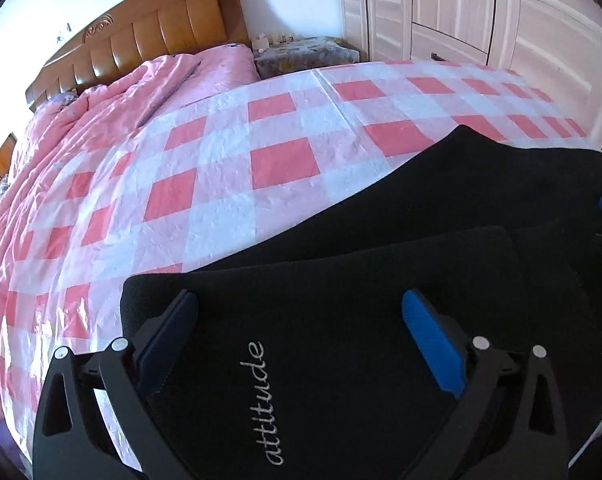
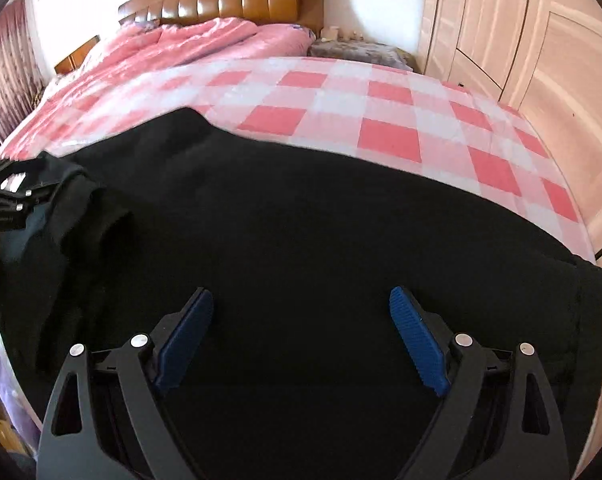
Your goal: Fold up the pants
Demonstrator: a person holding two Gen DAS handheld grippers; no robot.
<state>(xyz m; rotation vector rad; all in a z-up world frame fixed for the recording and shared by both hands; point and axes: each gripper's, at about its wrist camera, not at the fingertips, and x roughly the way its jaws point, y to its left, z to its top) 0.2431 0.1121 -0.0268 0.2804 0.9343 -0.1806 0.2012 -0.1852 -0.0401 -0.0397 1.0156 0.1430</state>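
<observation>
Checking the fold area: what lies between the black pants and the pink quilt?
Only bare checked sheet lies between the pants and quilt, seen in the left wrist view.

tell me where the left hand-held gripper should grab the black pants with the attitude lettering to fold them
Probably the corner of the black fabric pants nearest the left hand-held gripper, coming from above. That rounded edge lies flat on the pink-and-white checked plastic sheet with bare sheet beside it, so one finger can slip under. Both grippers are open.
</observation>
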